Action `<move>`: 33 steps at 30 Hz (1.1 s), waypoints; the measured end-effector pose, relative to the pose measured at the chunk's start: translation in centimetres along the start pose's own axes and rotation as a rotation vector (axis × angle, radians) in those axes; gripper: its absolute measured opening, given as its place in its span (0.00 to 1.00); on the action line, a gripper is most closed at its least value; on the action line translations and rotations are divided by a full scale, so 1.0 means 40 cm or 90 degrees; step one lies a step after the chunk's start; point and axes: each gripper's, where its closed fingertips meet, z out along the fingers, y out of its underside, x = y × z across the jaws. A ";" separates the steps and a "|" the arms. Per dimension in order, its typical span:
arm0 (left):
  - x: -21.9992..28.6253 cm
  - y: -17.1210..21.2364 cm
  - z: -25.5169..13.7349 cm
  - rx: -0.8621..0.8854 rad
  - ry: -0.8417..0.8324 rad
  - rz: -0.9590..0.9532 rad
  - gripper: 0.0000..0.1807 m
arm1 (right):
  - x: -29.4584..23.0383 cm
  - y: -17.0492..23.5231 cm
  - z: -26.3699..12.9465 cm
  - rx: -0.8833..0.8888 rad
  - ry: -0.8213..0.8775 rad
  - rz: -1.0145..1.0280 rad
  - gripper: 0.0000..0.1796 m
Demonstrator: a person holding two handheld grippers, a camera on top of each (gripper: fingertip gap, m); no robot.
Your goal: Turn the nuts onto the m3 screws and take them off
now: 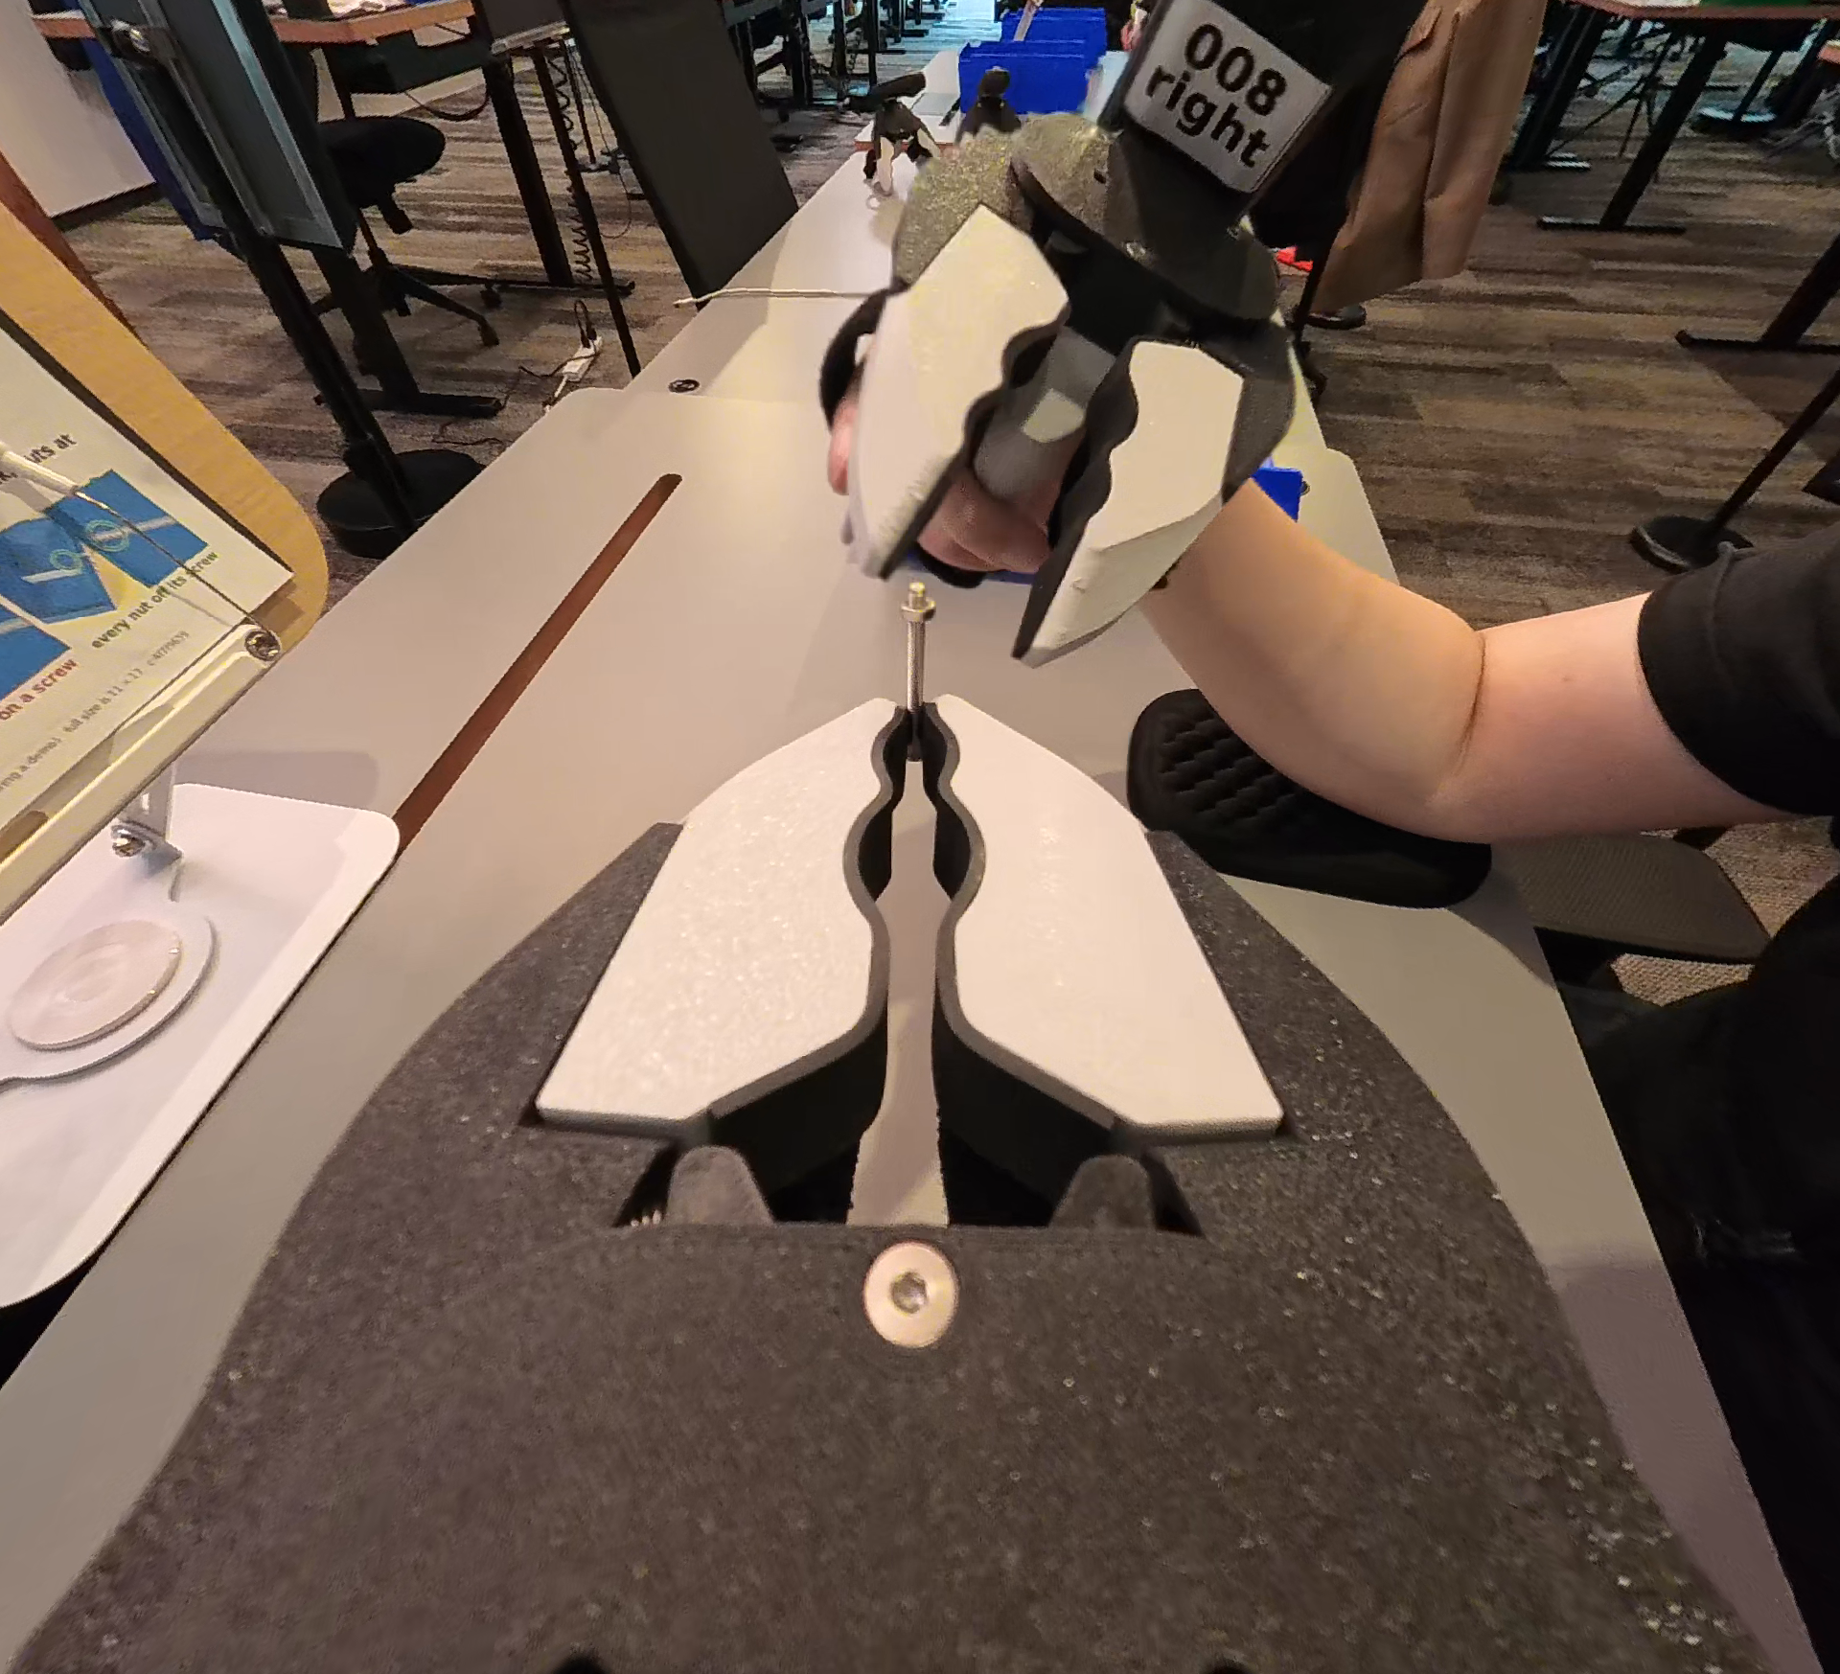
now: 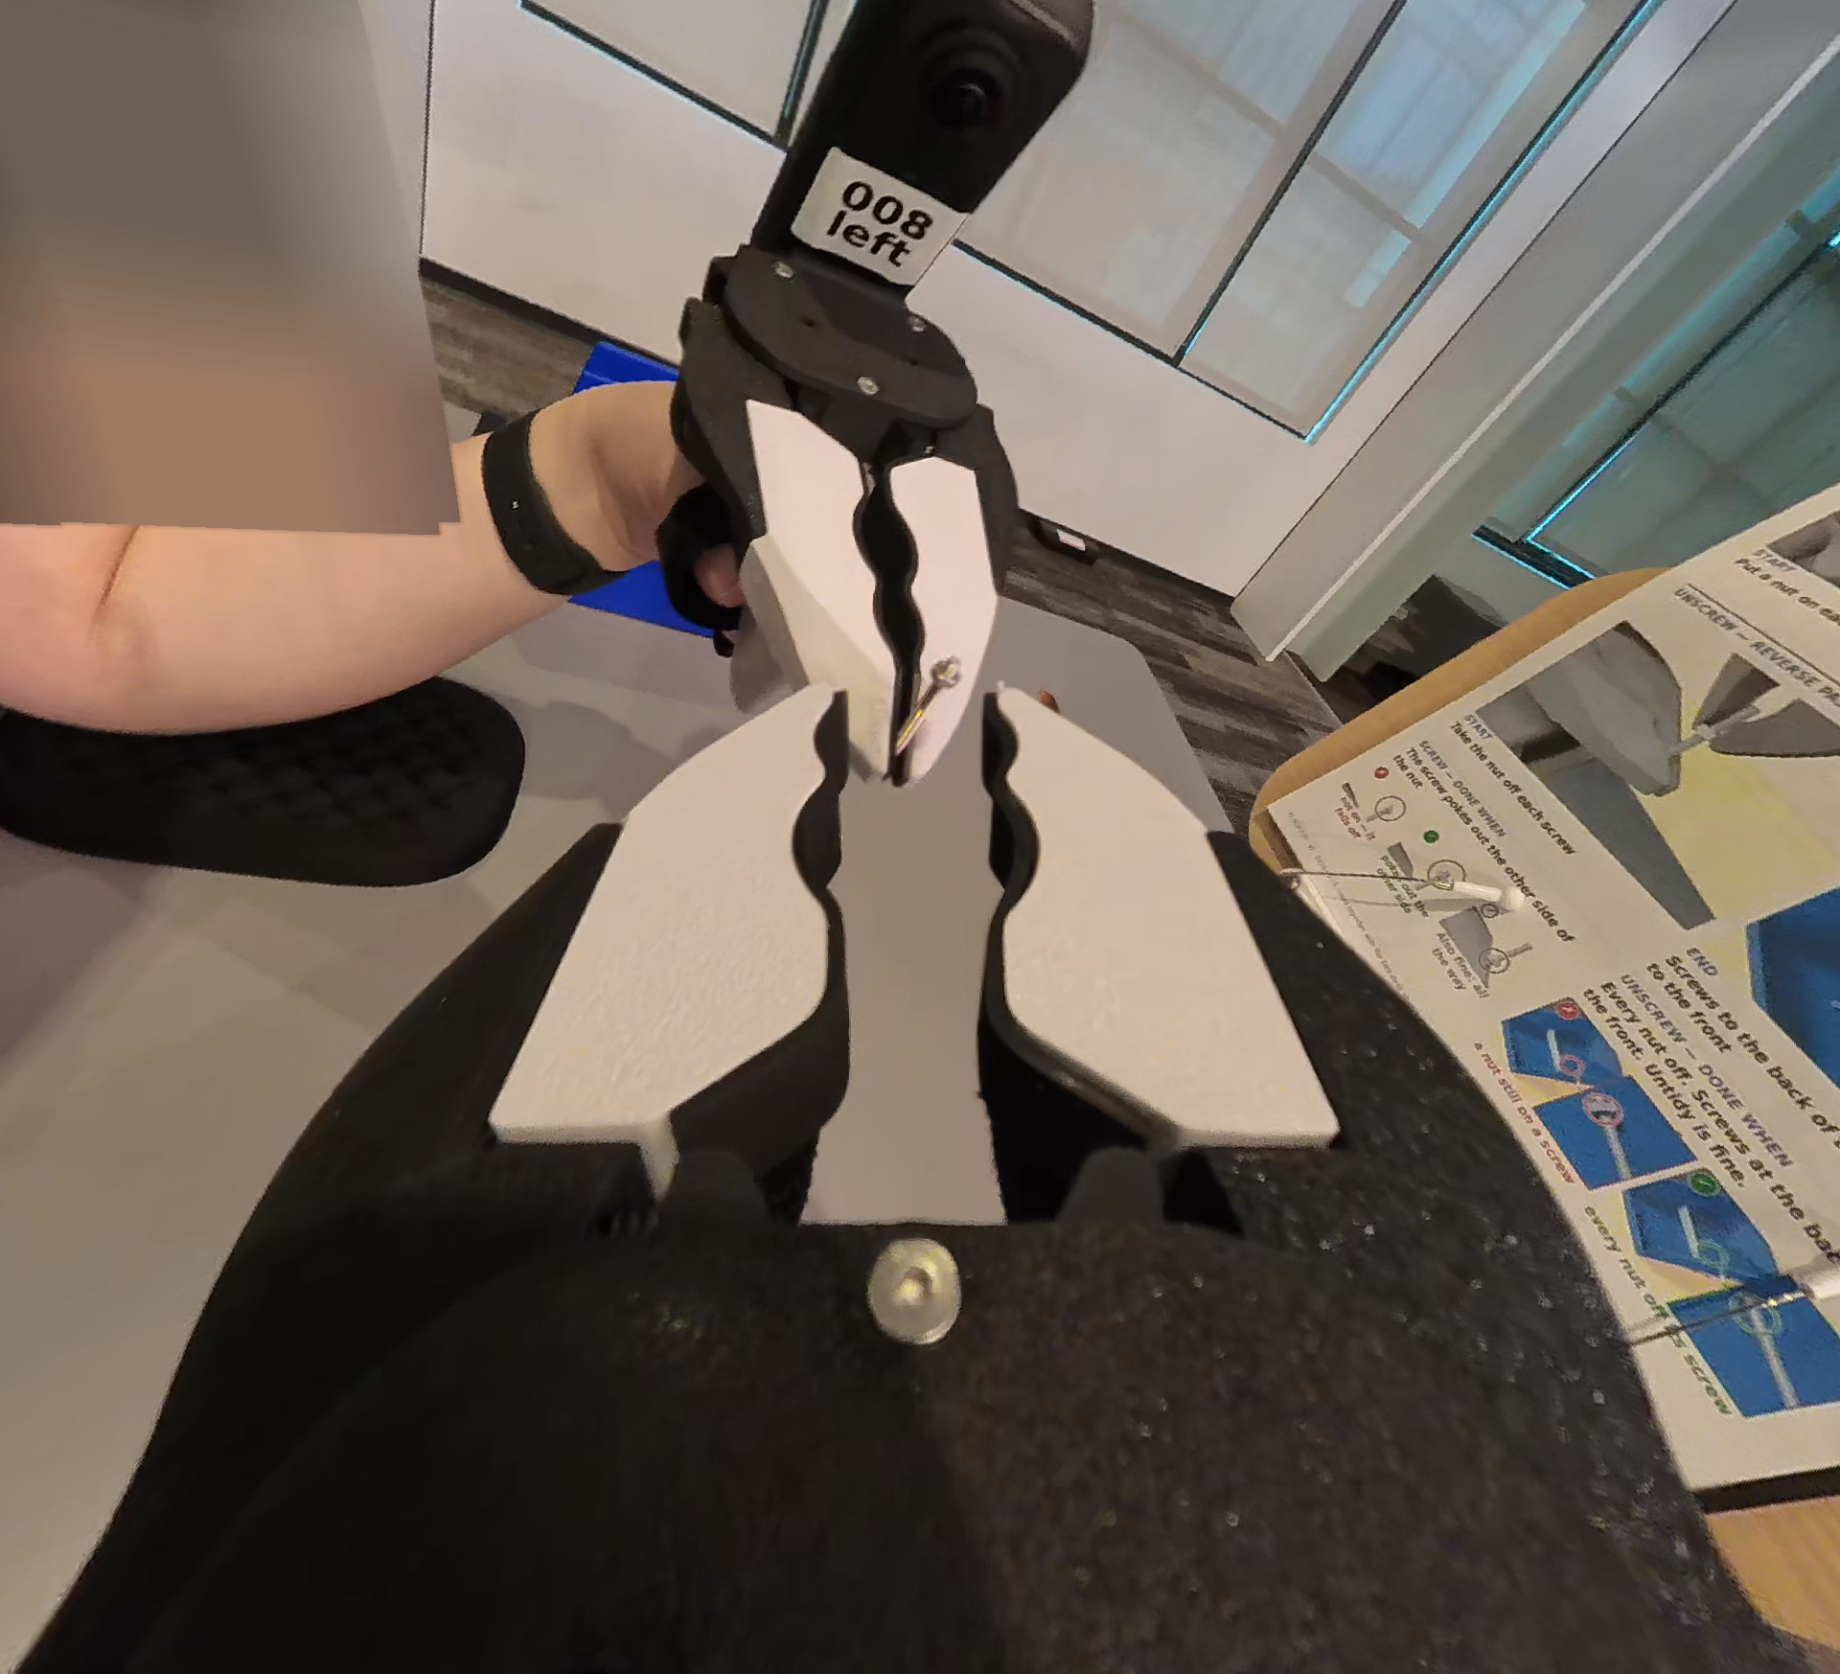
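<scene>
My left gripper [image 1: 914, 710] is shut on the head end of a thin M3 screw [image 1: 914, 651] that sticks straight out beyond its tips. A small nut [image 1: 914, 599] sits near the screw's far end. My right gripper [image 1: 951, 606] hangs open just beyond and above the nut, one fingertip on each side, not touching it. In the right wrist view my right gripper [image 2: 914, 705] is open, and the left gripper [image 2: 901, 765] points down between its tips, holding the screw [image 2: 928, 710] with the nut [image 2: 948, 670] on it.
The grey table [image 1: 597, 680] has a long slot [image 1: 538, 661]. An instruction sheet on a stand [image 1: 90, 631] is at the left; it also shows in the right wrist view [image 2: 1633, 979]. A blue bin [image 1: 1279, 486] lies behind the right hand. A black chair armrest [image 1: 1284, 800] is by the table's edge. The grippers are tip to tip, or close to it.
</scene>
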 end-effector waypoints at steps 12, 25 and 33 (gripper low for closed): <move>-0.007 0.001 -0.001 0.000 -0.011 0.003 0.01 | -0.010 -0.008 -0.008 0.011 -0.019 0.001 0.12; -0.006 -0.002 -0.001 0.000 -0.015 0.006 0.01 | -0.025 -0.001 -0.010 -0.002 -0.045 0.001 0.12; 0.005 -0.004 0.003 -0.001 -0.004 0.011 0.01 | -0.019 -0.004 0.010 0.010 -0.030 0.005 0.19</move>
